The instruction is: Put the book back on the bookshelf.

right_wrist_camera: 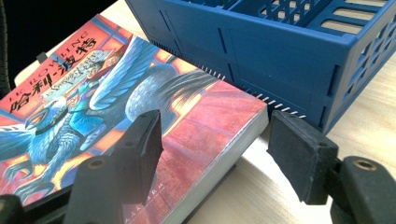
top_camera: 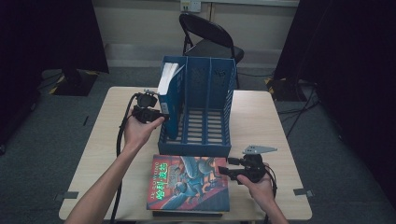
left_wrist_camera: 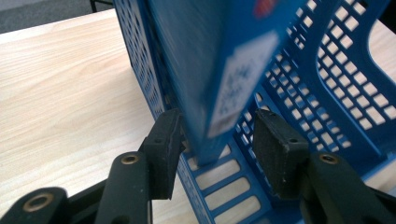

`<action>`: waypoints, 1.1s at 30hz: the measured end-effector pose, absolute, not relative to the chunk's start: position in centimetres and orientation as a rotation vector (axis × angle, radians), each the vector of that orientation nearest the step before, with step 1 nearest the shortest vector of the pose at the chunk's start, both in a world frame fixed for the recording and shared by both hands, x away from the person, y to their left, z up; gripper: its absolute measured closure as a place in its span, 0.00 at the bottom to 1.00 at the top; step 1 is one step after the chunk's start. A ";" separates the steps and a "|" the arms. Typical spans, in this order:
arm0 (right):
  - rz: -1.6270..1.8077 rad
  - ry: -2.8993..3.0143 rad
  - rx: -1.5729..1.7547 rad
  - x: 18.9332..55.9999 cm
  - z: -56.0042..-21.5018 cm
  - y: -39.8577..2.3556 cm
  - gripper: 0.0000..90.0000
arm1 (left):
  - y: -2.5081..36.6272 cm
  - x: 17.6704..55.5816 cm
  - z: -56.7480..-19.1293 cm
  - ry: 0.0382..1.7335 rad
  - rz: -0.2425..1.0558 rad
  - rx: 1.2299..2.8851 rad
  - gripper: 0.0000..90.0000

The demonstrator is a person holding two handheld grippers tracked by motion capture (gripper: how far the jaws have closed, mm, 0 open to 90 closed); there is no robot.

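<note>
blue file rack (top_camera: 205, 109) holds one blue book (top_camera: 170, 100), seemingly leaning.

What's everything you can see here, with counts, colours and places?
File rack: one, blue, three slots, at the table's centre.
Blue book: one, standing tilted in the rack's left slot.
Red book: one, red cover with a blue winged creature, flat at the near edge, atop a darker book.
Table: one, light wood.
Folding chair: one, black, behind the table.
Left gripper: one, black, jaws astride the blue book's lower edge, not pressing it.
Right gripper: one, black, jaws open astride the red book's corner.
</note>
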State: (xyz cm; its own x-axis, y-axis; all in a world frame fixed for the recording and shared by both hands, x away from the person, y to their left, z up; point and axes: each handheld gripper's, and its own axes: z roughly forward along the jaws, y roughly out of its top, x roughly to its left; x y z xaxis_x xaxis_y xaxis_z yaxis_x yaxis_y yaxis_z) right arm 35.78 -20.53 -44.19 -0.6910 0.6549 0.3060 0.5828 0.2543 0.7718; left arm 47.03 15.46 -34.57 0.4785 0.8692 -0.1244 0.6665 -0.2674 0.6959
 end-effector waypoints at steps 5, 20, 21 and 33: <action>1.427 2.431 1.194 35.7 -44.2 -20.3 0.39 | 16.1 46.0 -35.2 1.175 0.305 2.031 0.62; 1.389 2.438 1.173 35.9 -44.1 -19.7 0.41 | 18.0 42.4 -37.7 1.163 0.257 2.075 0.67; 1.386 2.435 1.170 36.0 -44.1 -19.7 0.41 | 18.0 42.0 -38.0 1.156 0.250 2.073 0.66; 1.360 2.428 1.165 36.7 -44.2 -19.0 0.40 | 19.1 38.3 -40.9 1.089 0.170 2.060 0.60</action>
State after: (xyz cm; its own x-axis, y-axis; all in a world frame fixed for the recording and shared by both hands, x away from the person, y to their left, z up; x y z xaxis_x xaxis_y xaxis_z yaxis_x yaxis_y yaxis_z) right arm 36.70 -19.03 -44.20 -0.6953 0.6750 0.2470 0.5631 0.2980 0.7708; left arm 38.32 19.09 -40.85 0.6230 0.7483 -0.2279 0.6435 -0.3247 0.6932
